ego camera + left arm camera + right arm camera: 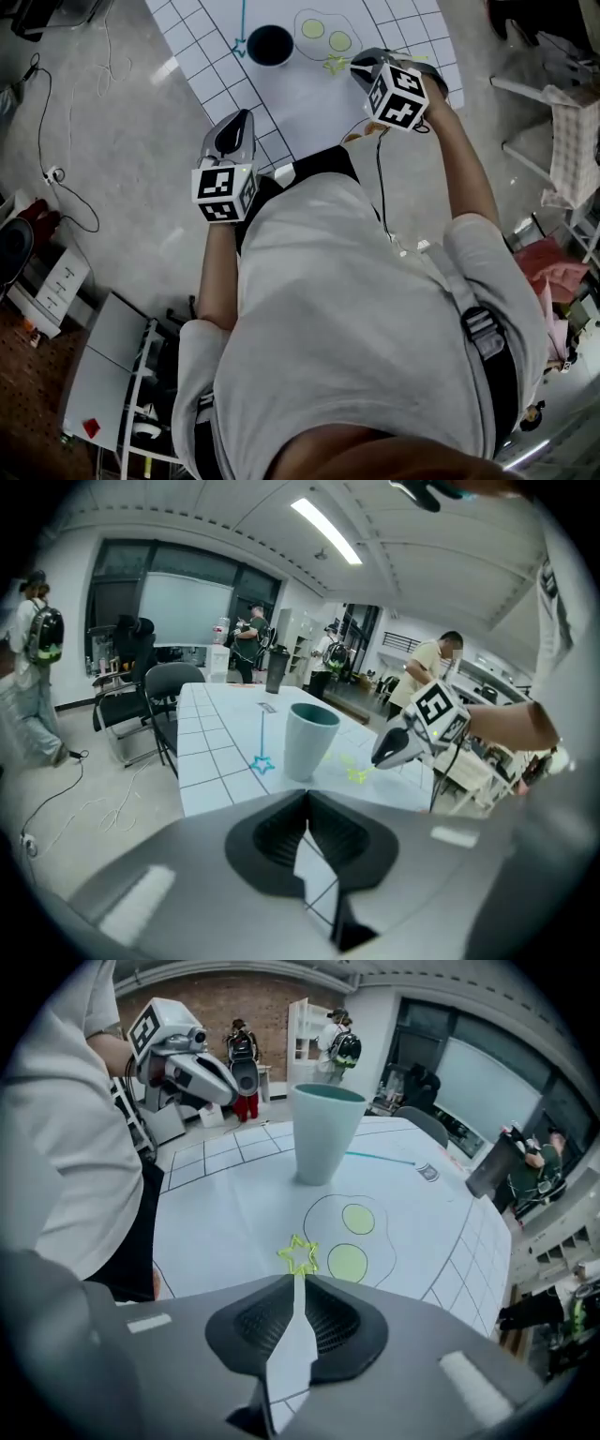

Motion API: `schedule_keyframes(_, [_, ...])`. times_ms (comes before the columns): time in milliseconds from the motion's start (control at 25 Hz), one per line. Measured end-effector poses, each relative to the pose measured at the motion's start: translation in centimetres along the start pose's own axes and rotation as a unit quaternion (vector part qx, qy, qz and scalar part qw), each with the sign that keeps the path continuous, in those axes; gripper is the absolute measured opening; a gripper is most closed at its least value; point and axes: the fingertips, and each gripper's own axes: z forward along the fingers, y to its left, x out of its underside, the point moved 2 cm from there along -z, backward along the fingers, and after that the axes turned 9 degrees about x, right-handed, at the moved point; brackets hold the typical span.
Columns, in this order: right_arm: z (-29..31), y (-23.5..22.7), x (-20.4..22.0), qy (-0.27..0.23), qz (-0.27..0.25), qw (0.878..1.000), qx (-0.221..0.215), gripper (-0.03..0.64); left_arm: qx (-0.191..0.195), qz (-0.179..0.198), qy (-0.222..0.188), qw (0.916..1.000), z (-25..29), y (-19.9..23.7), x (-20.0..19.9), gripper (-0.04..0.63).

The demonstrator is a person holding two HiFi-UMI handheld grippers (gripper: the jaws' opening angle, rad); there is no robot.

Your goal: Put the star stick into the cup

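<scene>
- White tabletop (309, 103) printed with a dark grid round a plain middle: one, with everything below lying or standing on it.
- Pale teal tapered cup (325, 1138): one, upright and open at the top, with nothing showing above its rim.
- Star sticks: two, both outside the cup.
  - The yellow-green star stick (298, 1254) lies flat on the plain part of the table, apart from the cup on the right gripper's side. Only its star head can be made out.
  - The cyan star stick (262, 761) lies flat on the cup's other side. Its star end is just beside the cup's base and its thin shaft runs away across the table.
- Yellow-green printed discs: two, a farther disc (357, 1218) and a nearer disc (348, 1262). Both sit inside one thin dark outline drawn on the table, and the yellow-green star is just beside the nearer one.
- Grippers: two, each carrying a cube with square markers.
  - The right gripper (298, 1283) points steeply down at the table, and its jaws stand a narrow slit apart. Only bare tabletop shows through the gap. The yellow-green star sits just past the jaw tips and is not pinched.
  - The left gripper (305, 799) hangs near the table's near edge, well back from the cup. Its jaws are closed together and hold nothing.
</scene>
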Motion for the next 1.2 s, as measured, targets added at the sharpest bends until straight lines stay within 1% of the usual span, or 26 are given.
schedule_keyframes(120, [1.5,0.2,0.5,0.028,-0.051,0.998,-0.031,0.051,-0.023,-0.018,-0.009,0.9995,-0.9,1.0,0.1,0.003])
schedule_keyframes(200, [2.2,0.0,1.1,0.049,-0.081,0.995,-0.041,0.063,-0.028,-0.029,-0.015,0.9991,-1.2,1.2,0.5,0.003])
schedule_keyframes(280, [2.9,-0.1,1.5,0.065,-0.1,0.992,-0.049,0.063,-0.031,-0.041,-0.015,0.9986,-1.4,1.4,1.2,0.003])
schedule_keyframes(360, [3.5,-0.4,1.7,0.073,-0.108,0.99,-0.057,0.066,-0.033,-0.042,-0.017,0.9984,-1.4,1.4,1.2,0.003])
schedule_keyframes(520, [3.5,-0.2,1.6,0.083,-0.114,0.987,-0.073,0.066,-0.028,-0.024,-0.032,0.9988,-1.6,1.1,0.1,0.003])
schedule_keyframes(640, [3.3,-0.2,1.3,0.09,-0.12,0.985,-0.086,0.063,-0.034,-0.035,-0.041,0.998,-1.4,1.4,0.0,0.003])
schedule_keyframes(720, [3.3,-0.5,1.1,0.085,-0.104,0.987,-0.084,0.017,-0.03,-0.036,-0.044,0.9979,-1.2,1.1,-0.2,0.003])
schedule_keyframes(840, [3.3,-0.9,1.2,0.062,-0.058,0.994,-0.071,0.017,-0.026,-0.029,-0.046,0.9982,-0.7,1.3,-0.8,0.003])
schedule_keyframes(960, [2.8,-1.7,0.7,0.033,-0.002,0.998,-0.048,0.015,-0.03,-0.037,-0.052,0.9975,-0.5,2.2,-1.7,0.003])
schedule_keyframes(1080, [1.8,-3.3,0.1,0.001,0.041,0.999,-0.017,0.015,-0.033,-0.031,-0.059,0.9972,-0.4,2.7,-2.8,0.003])
schedule_keyframes(1200, [0.3,-4.7,-0.5,-0.033,0.089,0.996,0.001,0.015,-0.037,-0.027,-0.065,0.9968,-0.2,2.7,-3.6,0.003])
